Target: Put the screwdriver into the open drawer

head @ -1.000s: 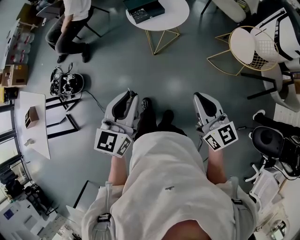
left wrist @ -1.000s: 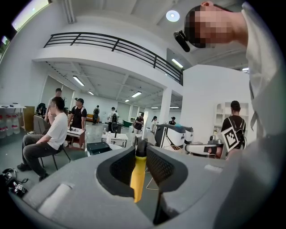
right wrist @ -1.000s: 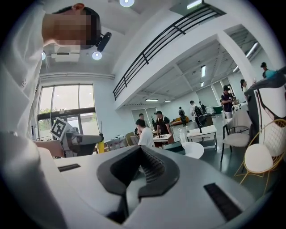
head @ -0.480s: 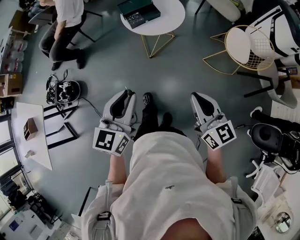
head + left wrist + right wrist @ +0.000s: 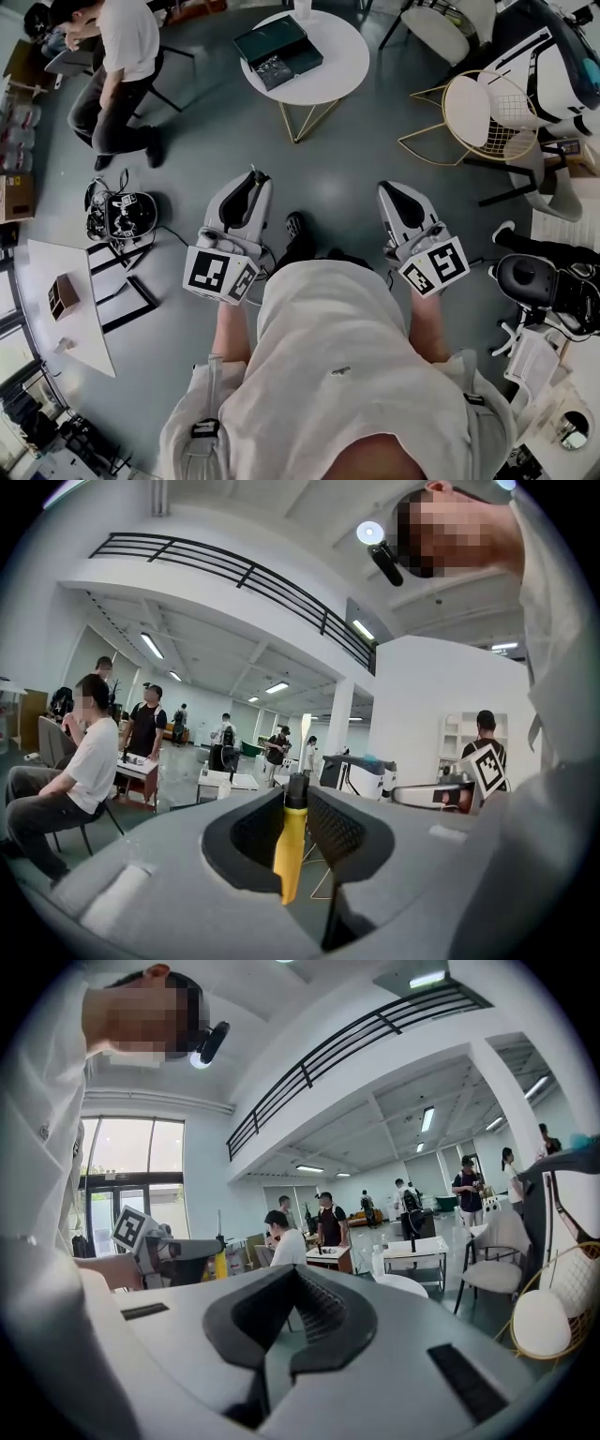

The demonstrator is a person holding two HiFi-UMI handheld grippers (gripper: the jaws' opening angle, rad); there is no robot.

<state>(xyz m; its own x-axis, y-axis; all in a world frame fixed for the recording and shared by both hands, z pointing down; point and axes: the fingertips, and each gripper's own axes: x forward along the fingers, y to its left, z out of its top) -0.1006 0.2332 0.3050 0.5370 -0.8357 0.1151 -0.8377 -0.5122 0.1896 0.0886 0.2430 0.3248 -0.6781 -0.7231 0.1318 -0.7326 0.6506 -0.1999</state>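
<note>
A screwdriver (image 5: 290,844) with a yellow handle and a black end stands between the jaws of my left gripper (image 5: 298,803), which is shut on it. In the head view the left gripper (image 5: 253,180) is held out at waist height over the grey floor, and the tool's dark end just pokes past the jaw tips. My right gripper (image 5: 387,190) is held level beside it, shut with nothing in it; its own view shows the jaws (image 5: 298,1277) closed together. The right gripper view also catches the left gripper (image 5: 178,1251) with a yellow bit of the handle. No drawer is in view.
Ahead stands a round white table (image 5: 349,56) carrying a dark open case (image 5: 279,52). A gold wire chair (image 5: 487,101) is at the right. A person (image 5: 117,70) sits at the left, with a device and cables (image 5: 117,214) on the floor and a white table (image 5: 80,309) beyond.
The round table, wire chair and seated person have slid down the head view, so I have walked forward. Both grippers keep their pose and hold.
</note>
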